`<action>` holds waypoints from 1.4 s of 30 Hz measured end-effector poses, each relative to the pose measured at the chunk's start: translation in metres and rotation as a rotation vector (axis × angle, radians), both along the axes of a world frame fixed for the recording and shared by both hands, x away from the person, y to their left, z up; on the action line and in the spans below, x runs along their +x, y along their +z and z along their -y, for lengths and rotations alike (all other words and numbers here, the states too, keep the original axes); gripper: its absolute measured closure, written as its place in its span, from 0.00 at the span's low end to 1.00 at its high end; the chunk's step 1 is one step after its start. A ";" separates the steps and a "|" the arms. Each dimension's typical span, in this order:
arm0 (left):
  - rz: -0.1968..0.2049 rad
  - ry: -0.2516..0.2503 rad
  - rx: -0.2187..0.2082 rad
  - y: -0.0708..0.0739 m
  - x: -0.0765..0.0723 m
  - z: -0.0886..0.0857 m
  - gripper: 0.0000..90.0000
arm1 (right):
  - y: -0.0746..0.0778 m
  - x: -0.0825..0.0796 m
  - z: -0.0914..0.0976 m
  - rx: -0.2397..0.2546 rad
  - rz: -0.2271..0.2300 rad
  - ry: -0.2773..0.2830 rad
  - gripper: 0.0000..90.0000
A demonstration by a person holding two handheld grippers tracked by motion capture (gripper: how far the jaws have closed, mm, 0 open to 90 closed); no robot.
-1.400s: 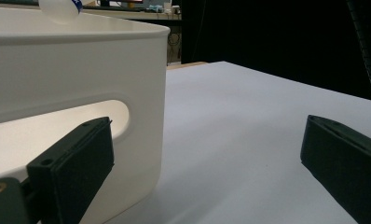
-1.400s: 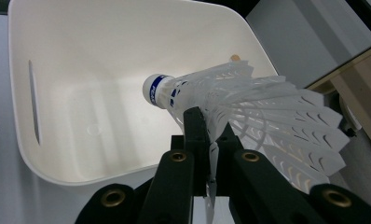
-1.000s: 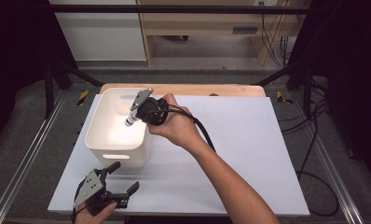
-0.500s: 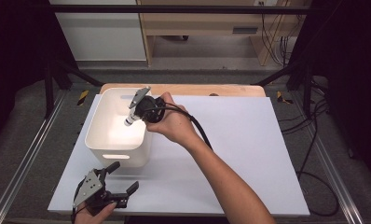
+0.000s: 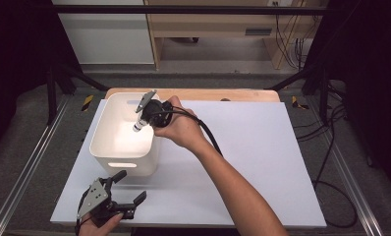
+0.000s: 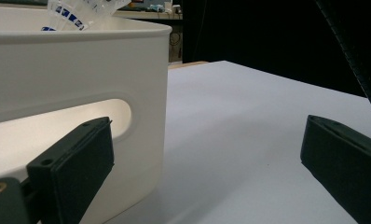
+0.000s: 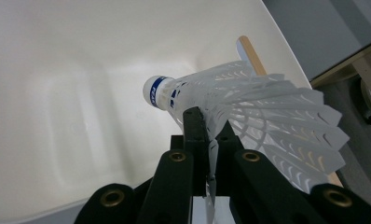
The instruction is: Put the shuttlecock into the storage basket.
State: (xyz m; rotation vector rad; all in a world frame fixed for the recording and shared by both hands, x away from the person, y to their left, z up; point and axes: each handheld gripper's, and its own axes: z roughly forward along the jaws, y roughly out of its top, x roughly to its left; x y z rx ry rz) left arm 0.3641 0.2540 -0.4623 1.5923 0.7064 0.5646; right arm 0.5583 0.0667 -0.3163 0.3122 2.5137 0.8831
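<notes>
Grasping a shuttlecock point(image 7: 230, 100) over the white bin point(image 5: 101, 147), the right tool point(image 5: 143, 114) stays clenched; left tool point(image 5: 127, 189) released.

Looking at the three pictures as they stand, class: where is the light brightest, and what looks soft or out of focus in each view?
High view: the white bin glows inside, its surroundings dark. Left gripper view: the near pads are slightly soft, and the bin's handle slot shines. Right gripper view: the shuttlecock is fairly sharp in the right claw, while the nearest claw parts blur.
</notes>
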 end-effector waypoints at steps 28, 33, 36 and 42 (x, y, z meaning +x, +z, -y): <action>0.000 0.000 0.001 0.000 0.000 0.000 0.03 | -0.006 0.001 -0.009 -0.036 -0.001 0.020 0.98; 0.000 0.002 -0.004 0.000 0.000 0.000 0.03 | -0.006 0.001 -0.010 -0.043 -0.002 0.020 0.98; -0.001 0.002 -0.004 0.000 0.000 0.000 0.03 | -0.005 0.001 -0.011 -0.048 0.000 0.022 0.98; 0.000 0.001 -0.004 0.000 0.000 0.000 0.03 | -0.006 0.003 -0.014 -0.043 -0.011 0.012 0.80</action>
